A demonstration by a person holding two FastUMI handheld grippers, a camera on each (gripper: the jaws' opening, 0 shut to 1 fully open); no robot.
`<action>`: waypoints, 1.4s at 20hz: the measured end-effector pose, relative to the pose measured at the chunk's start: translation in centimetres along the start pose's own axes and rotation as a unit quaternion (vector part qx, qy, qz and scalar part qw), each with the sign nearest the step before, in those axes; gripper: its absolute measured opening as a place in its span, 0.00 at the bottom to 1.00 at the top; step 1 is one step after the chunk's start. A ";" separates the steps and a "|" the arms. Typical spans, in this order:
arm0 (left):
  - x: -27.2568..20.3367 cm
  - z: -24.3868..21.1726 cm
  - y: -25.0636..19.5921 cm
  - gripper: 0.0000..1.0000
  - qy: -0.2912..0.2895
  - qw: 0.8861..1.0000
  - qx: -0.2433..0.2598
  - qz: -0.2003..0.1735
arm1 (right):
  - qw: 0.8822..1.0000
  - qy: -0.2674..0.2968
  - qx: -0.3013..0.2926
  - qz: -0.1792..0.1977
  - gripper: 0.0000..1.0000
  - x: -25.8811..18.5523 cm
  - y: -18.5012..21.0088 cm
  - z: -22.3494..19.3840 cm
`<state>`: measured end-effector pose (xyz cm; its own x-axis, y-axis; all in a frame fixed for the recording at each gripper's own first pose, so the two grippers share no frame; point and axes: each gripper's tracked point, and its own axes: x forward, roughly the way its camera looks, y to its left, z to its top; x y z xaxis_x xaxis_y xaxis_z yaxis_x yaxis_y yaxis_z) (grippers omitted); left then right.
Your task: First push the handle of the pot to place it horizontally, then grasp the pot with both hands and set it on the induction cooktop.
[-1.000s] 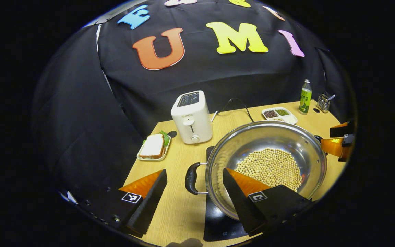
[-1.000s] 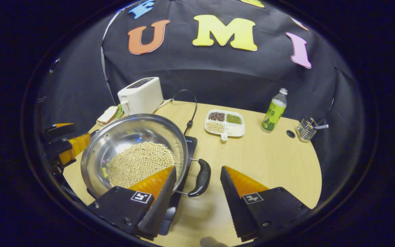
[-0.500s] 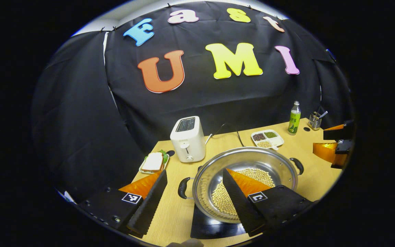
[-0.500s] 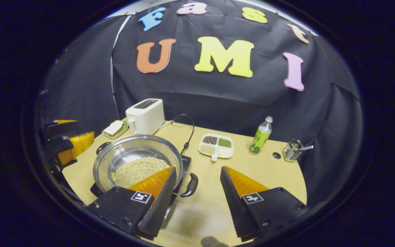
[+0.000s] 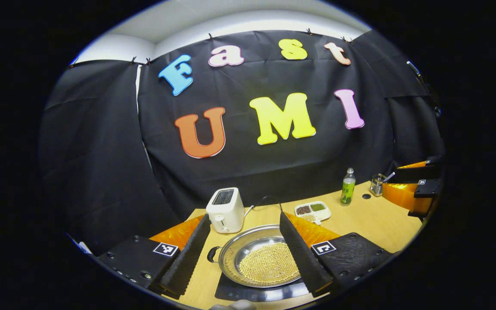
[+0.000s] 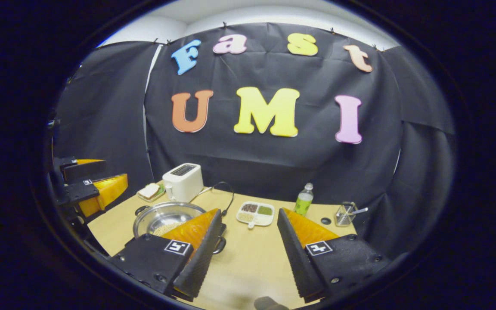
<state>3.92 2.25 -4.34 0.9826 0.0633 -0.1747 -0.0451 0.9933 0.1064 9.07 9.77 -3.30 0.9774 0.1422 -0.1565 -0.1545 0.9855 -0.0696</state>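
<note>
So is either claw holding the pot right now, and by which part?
Nothing is held. The left claw and right claw are both open, above the pot on the cooktop.

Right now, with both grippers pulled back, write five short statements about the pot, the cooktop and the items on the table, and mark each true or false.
1. The steel pot sits on the induction cooktop. True.
2. The pot is empty. False: pale soybeans cover its bottom.
3. The left gripper is shut on the pot's handle. False: it is open, above the pot.
4. The white toaster stands behind the pot, a sandwich plate beside it. True.
5. The green bottle lies on its side. False: it stands upright, near the divided dish.
</note>
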 end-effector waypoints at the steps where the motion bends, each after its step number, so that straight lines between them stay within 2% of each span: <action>1: -0.6 1.4 -0.8 0.96 -0.014 1.000 0.002 -0.001 | 1.000 -0.017 -0.004 -0.005 0.84 -1.4 -1.4 1.2; 3: -1.8 4.1 -2.3 0.96 -0.037 0.999 0.003 -0.002 | 0.999 -0.046 0.000 -0.007 0.84 -4.0 -3.6 3.4; 6: -3.8 7.5 -4.9 0.96 -0.065 0.998 -0.021 -0.013 | 0.996 -0.085 0.005 -0.017 0.83 -7.1 -7.2 5.8; 8: -4.6 8.8 -5.7 0.96 -0.075 0.997 -0.032 -0.011 | 0.995 -0.096 -0.006 -0.039 1.00 -8.8 -9.7 6.6; 12: -6.3 10.3 -7.0 0.96 -0.081 0.996 -0.042 -0.008 | 0.992 -0.113 0.016 -0.050 1.00 -11.6 -12.3 7.1; 18: -7.9 11.0 -8.4 0.96 -0.084 0.996 -0.034 -0.005 | 0.989 -0.108 0.072 -0.075 1.00 -13.5 -16.6 6.0; 21: -8.4 11.2 -9.2 0.96 -0.087 0.996 -0.038 -0.006 | 0.987 -0.114 0.072 -0.084 1.00 -14.5 -18.0 6.0; 28: -8.8 11.8 -10.3 0.96 -0.090 0.995 -0.038 -0.006 | 0.988 -0.114 0.071 -0.077 1.00 -14.4 -19.1 5.9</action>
<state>-2.13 -9.68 7.64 0.9992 0.0402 0.0041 -0.0403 0.9987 0.0307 -1.19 -10.60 6.06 0.9973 -0.0101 0.0723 0.0053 0.9978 0.0655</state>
